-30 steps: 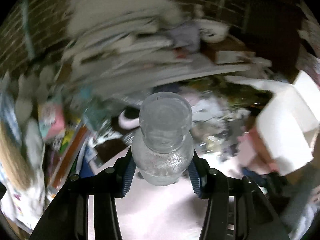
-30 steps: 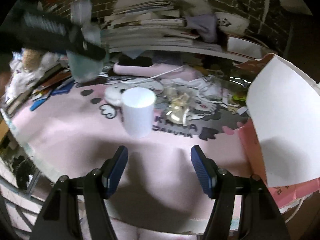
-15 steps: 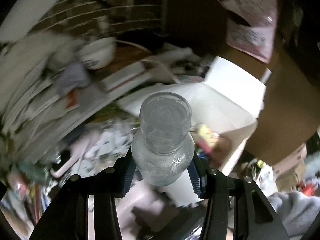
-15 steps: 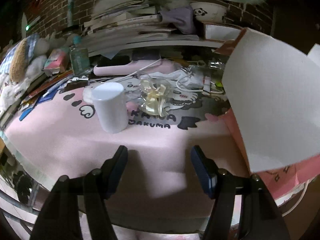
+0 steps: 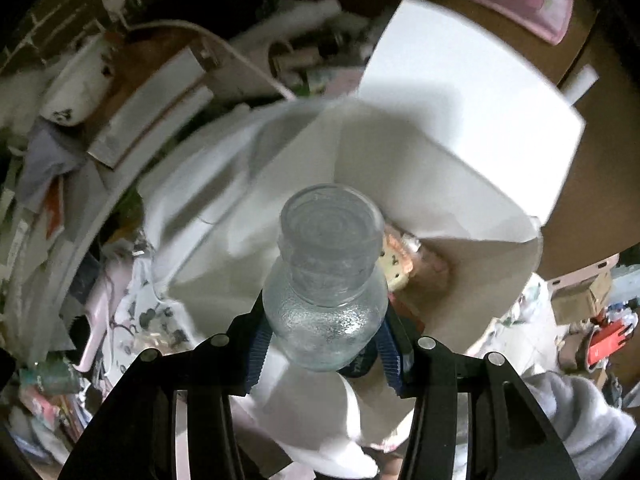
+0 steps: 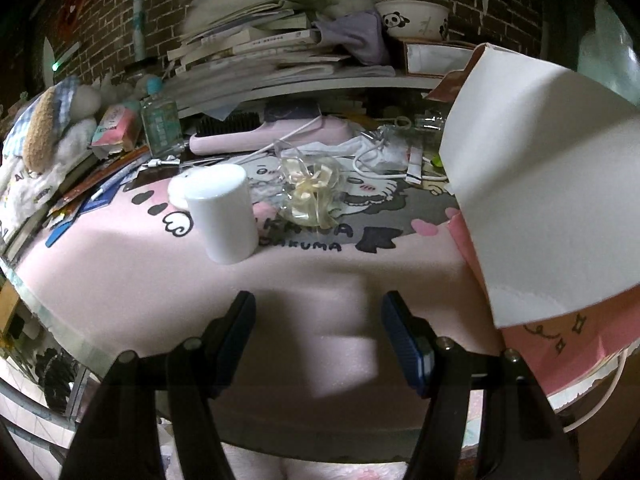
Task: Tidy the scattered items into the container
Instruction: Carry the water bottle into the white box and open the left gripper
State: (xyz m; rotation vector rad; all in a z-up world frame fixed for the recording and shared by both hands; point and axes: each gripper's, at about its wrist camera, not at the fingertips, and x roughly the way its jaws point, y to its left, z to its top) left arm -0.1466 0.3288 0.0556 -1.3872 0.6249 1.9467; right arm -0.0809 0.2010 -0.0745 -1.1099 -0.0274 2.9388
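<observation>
In the left wrist view my left gripper (image 5: 323, 340) is shut on a clear textured glass bottle (image 5: 326, 276), bottom end away from me, held over the open white box (image 5: 460, 148) whose flaps stand up. A small pink-and-yellow packet (image 5: 400, 256) lies inside the box. In the right wrist view my right gripper (image 6: 318, 326) stands open above the pink cartoon mat (image 6: 160, 272), nothing between its fingers. Ahead of it a white cylinder (image 6: 222, 212) stands upright, and beside that lies a clear wrapper with a cream ribbon (image 6: 312, 188). The box's white flap (image 6: 540, 184) rises at right.
Stacked books (image 6: 256, 48), a panda bowl (image 6: 414, 20), a pink hairbrush (image 6: 272, 134), a clear bottle with blue cap (image 6: 160, 120), white cables (image 6: 376, 160) and plush items (image 6: 44, 128) crowd the back and left of the table. The table's front edge (image 6: 60, 344) curves at lower left.
The left gripper has swept with the glass bottle from over the cluttered table to above the open white box. The right gripper has stayed open in nearly the same place.
</observation>
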